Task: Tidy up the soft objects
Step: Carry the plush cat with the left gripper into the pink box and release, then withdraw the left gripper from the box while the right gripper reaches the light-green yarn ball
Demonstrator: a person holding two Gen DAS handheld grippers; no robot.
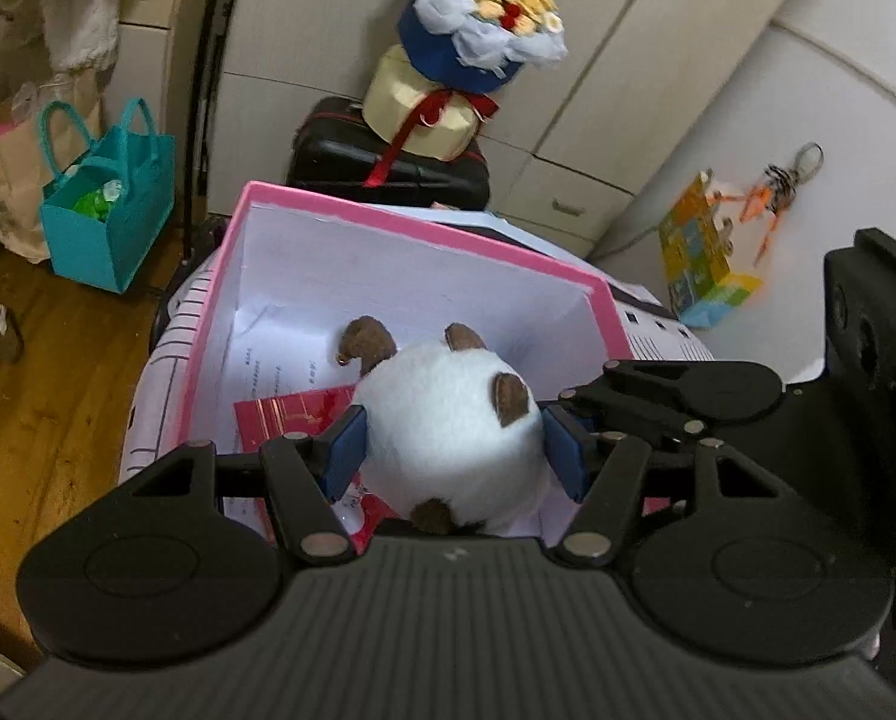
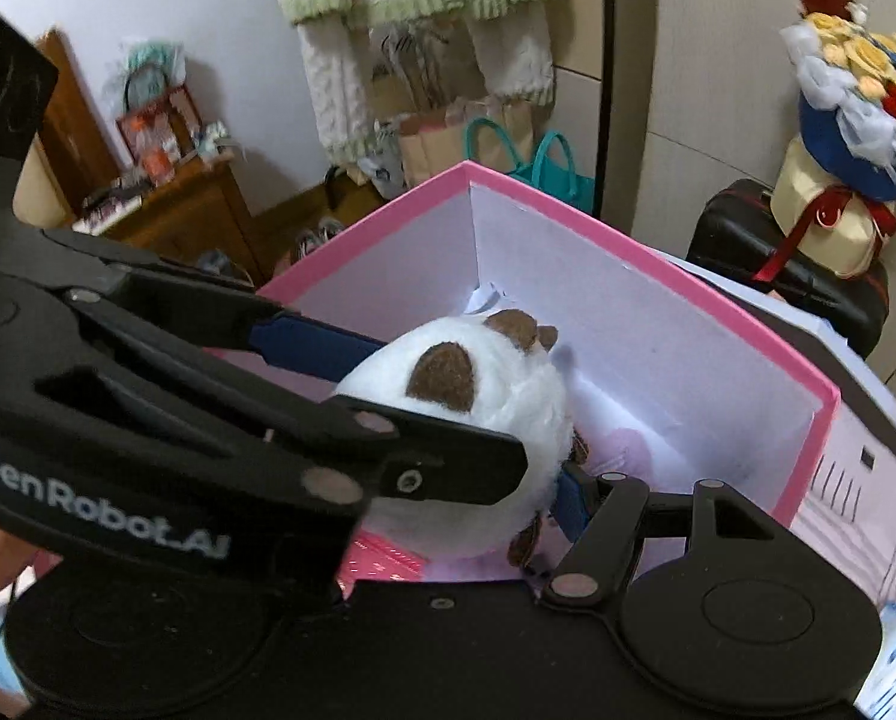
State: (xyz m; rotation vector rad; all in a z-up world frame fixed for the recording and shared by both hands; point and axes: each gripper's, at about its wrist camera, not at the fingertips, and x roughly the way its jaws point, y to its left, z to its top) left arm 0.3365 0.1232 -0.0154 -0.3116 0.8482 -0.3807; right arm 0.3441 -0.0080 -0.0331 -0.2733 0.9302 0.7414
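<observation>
A round white plush toy with brown ears and paws is held between the blue pads of my left gripper, over the open pink box with white inner walls. In the right wrist view the same plush toy shows above the pink box, with my left gripper's black arm crossing in front from the left. My right gripper sits just below the toy; only its right finger shows, the left one is hidden, so its state is unclear.
Red cards and papers lie on the box floor. Behind the box stand a black suitcase with a cream gift box and blue flower bouquet. A teal bag and paper bags sit on the wooden floor at left.
</observation>
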